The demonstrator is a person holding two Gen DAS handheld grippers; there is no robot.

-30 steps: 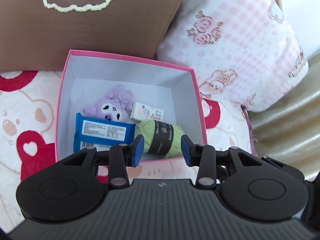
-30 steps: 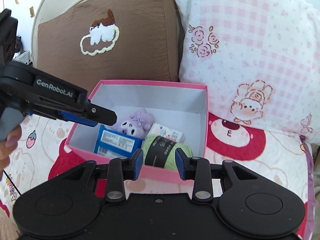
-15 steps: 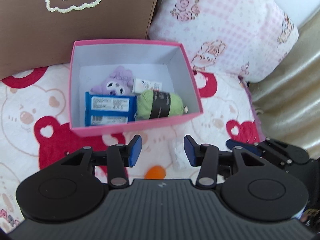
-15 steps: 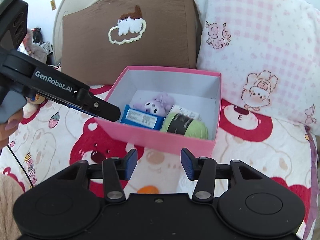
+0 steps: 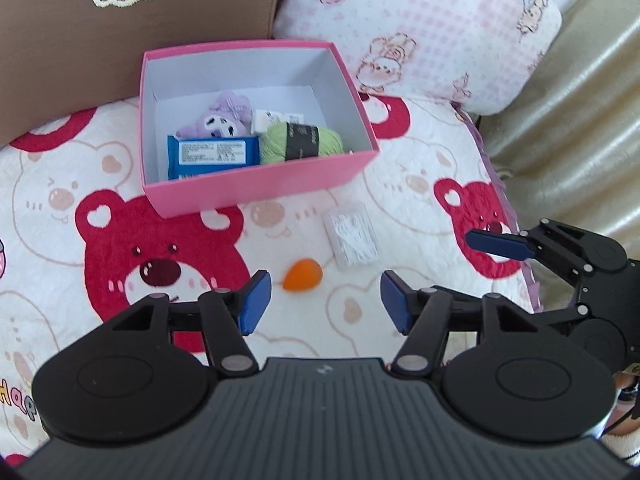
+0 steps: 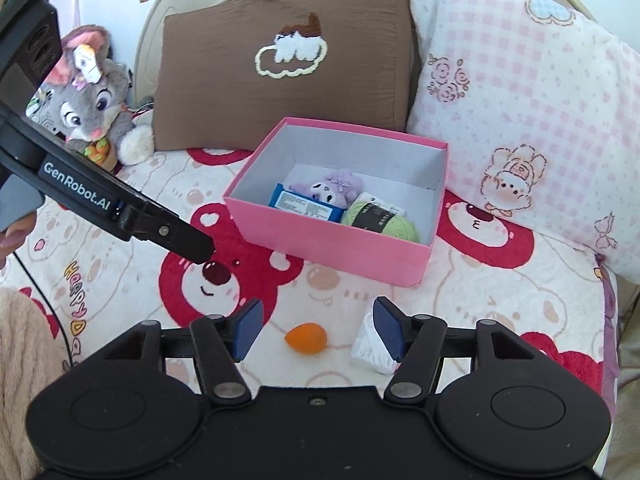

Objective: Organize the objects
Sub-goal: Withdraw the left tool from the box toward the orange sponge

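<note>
A pink box (image 5: 256, 192) (image 6: 332, 248) on the bed holds a purple plush toy (image 5: 222, 118), a blue packet (image 5: 212, 154), a green yarn ball (image 5: 300, 144) and a small white box (image 5: 266, 118). On the blanket in front of it lie an orange egg-shaped object (image 5: 302, 276) (image 6: 306, 338) and a clear box of white sticks (image 5: 352, 236) (image 6: 370, 348). My left gripper (image 5: 324, 300) is open and empty just before the orange object. My right gripper (image 6: 316, 326) is open and empty, its right finger in front of the clear box.
A brown pillow (image 6: 288, 56) and a pink checked pillow (image 6: 520, 88) stand behind the box. A grey plush rabbit (image 6: 86, 92) sits far left. The bed's right edge (image 5: 520, 240) drops to a beige curtain. The bear-print blanket (image 6: 120, 280) spreads left.
Both grippers have pulled back from above the pink box and opened wider. The orange object and the clear box have come into view on the blanket.
</note>
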